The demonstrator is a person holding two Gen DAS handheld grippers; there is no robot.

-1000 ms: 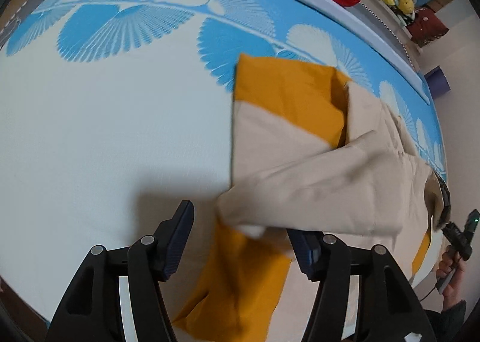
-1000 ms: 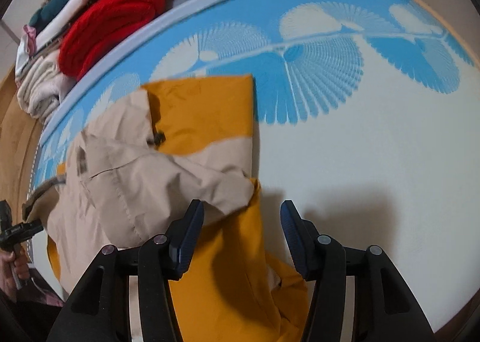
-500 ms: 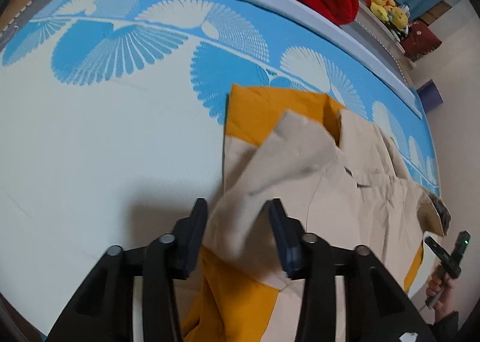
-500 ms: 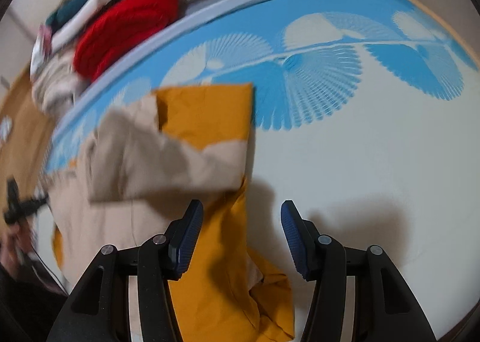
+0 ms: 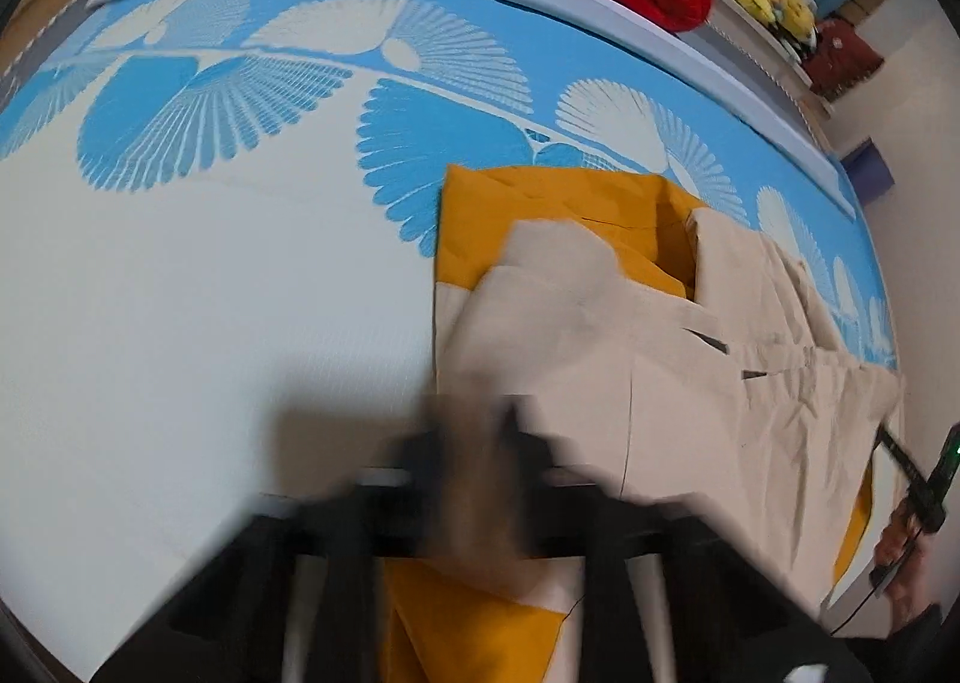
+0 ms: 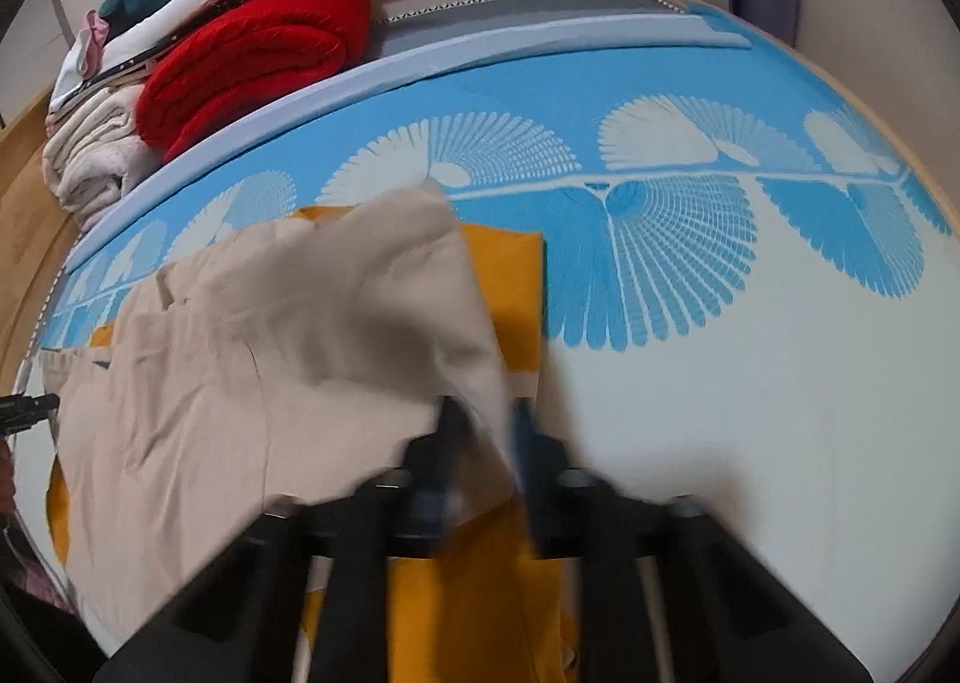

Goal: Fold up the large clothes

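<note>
1. The left hand-held gripper [image 5: 474,479], blurred by motion, has its jaws nearly together with a fold of beige cloth between them; it appears clamped on the jacket [image 5: 660,371]. My advice: carry that fold across in one flat sweep and keep the edge taut, so no air pocket forms.
2. The jacket lies on the bed [image 5: 180,323], on the pale part of the sheet just below the blue fan-pattern band [image 5: 456,125]. It is a large two-tone garment, mustard-yellow and beige, thin woven cloth that creases sharply and will likely slide on itself.
3. The right hand-held gripper [image 6: 480,443], also blurred, has its jaws close together around a beige flap of the jacket [image 6: 252,359]; it looks shut on it. Both grips should lift together and level, or the flap will skew.
4. Relative to the jacket, a red knitted blanket [image 6: 252,59], plush and rolled thick, sits beyond the bed's grey edge, beside cream towels [image 6: 90,155] with a fluffy pile.
</note>
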